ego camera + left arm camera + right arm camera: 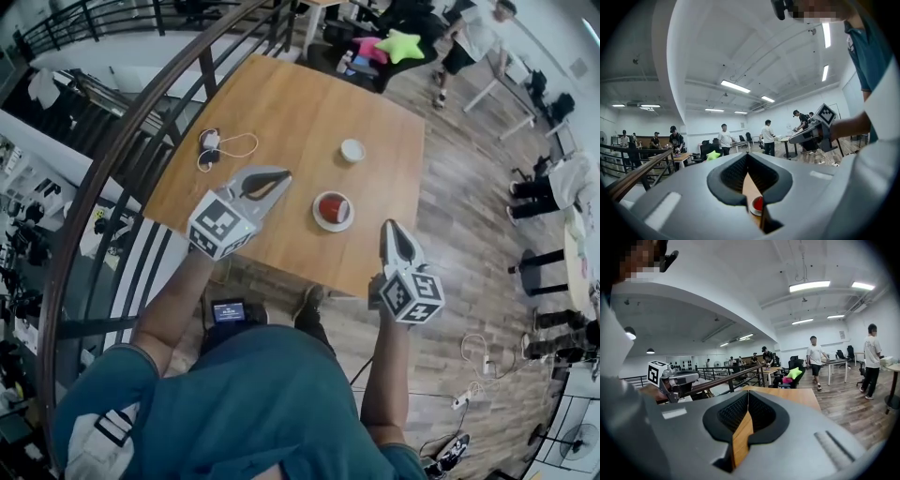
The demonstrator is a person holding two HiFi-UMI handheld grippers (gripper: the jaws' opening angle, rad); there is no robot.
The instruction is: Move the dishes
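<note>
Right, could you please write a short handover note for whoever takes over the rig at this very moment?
Tools: the left tool is shut and empty, held above the near-left part of the square wooden table. The right tool is shut and empty, by the table's near edge.
Dishes: a red cup stands on a white round saucer near the front edge. A small white round dish sits farther back.
Done: nothing gripped yet.
Left: open a tool, grip the dishes and move them.

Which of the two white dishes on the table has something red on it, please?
The larger plate, lower in the head view, holds a red cup; the smaller dish beyond it looks bare.
</note>
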